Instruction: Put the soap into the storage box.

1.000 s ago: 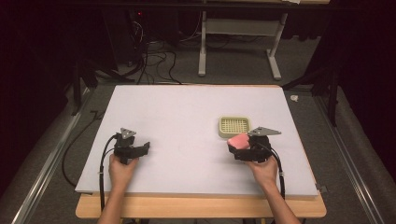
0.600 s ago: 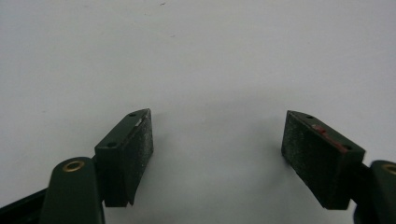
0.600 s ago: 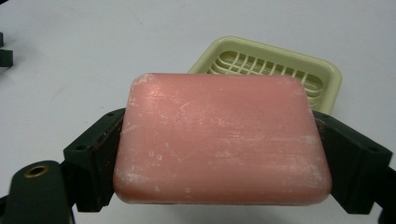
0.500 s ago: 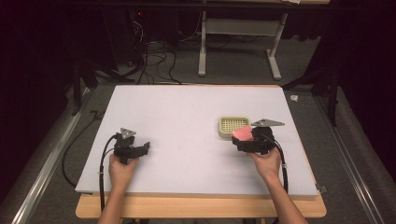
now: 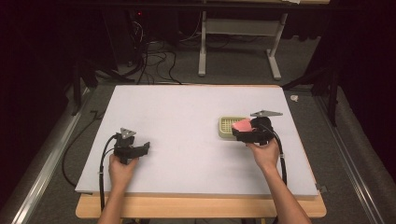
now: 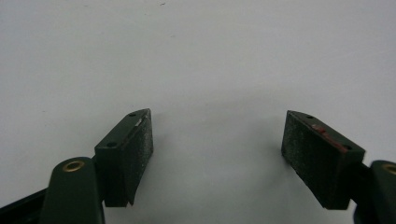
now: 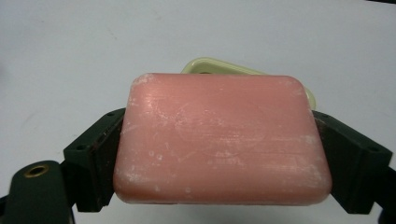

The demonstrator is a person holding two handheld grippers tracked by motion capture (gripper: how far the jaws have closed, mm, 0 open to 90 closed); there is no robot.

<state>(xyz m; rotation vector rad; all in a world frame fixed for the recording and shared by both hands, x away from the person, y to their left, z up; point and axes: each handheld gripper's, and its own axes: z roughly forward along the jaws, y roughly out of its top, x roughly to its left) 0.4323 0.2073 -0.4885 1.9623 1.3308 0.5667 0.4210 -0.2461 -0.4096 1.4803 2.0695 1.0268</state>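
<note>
A pink bar of soap (image 7: 222,140) sits clamped between the two black jaws of my right gripper (image 7: 224,158). In the high view the soap (image 5: 241,125) hangs over the near right part of a pale green soap dish (image 5: 227,126) with a slotted top, and my right gripper (image 5: 247,132) is just beside it. The rim of the dish (image 7: 210,65) peeks out behind the soap in the right gripper view. My left gripper (image 5: 140,148) rests at the table's front left, open, with nothing between its pads (image 6: 140,149).
The white table top (image 5: 187,116) spreads wide between the two hands. Its wooden front edge (image 5: 201,207) runs below my forearms. Cables trail from each gripper toward the front. Desk legs and wires stand on the dark floor beyond the table.
My right gripper has carried the soap forward and to the left, from beside the dish to over its near right part. The left gripper has not moved.
</note>
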